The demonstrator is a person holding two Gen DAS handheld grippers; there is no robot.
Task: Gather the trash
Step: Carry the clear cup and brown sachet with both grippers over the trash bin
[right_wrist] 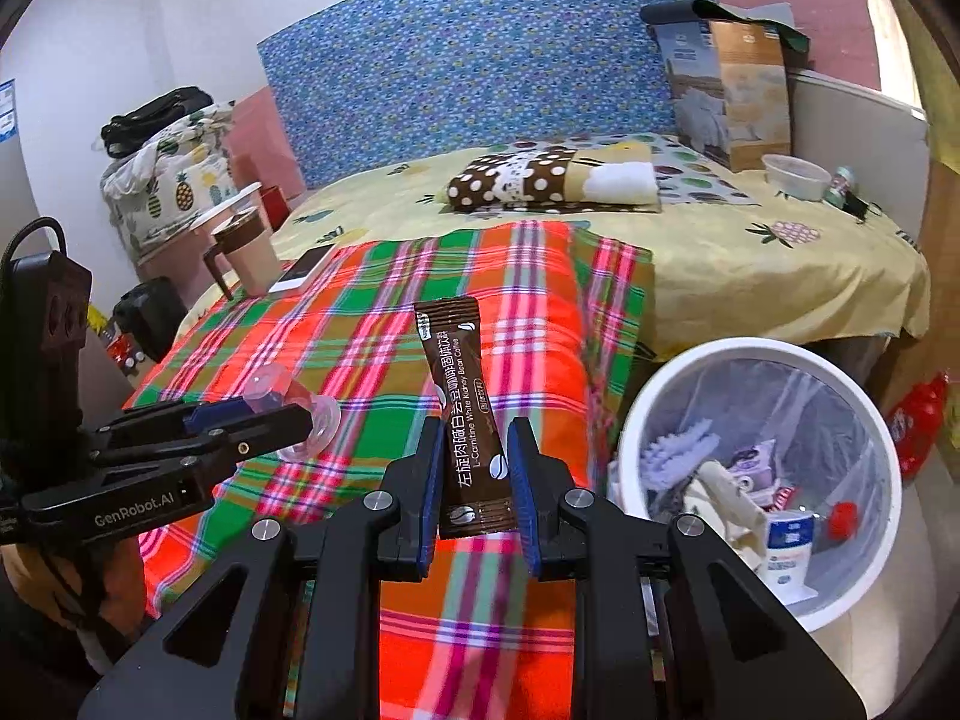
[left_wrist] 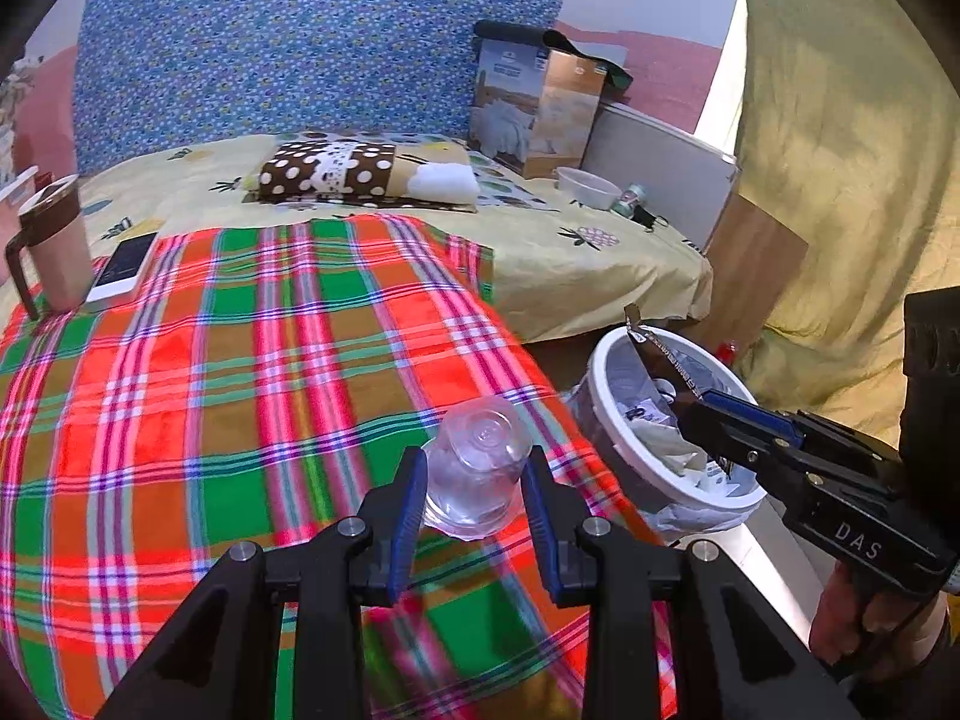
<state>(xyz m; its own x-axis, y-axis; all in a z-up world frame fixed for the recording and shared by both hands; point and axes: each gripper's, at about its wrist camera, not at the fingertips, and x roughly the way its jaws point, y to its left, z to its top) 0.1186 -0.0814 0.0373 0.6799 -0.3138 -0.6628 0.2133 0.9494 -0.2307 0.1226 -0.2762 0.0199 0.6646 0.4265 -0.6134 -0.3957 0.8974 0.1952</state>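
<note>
The white bin [right_wrist: 757, 480] just right of the right gripper [right_wrist: 475, 492] already holds wrappers. That gripper pinches a coffee sachet [right_wrist: 465, 414], not yet dropped. The left gripper [left_wrist: 474, 525] clamps a clear plastic cup [left_wrist: 477, 468], binning pending.

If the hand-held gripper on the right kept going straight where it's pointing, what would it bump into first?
Probably the plaid blanket on the bed. The right hand-held gripper, holding the coffee sachet, points across it, with the white trash bin off to its right. Depth is hard to judge, so it might skim above the blanket.
</note>
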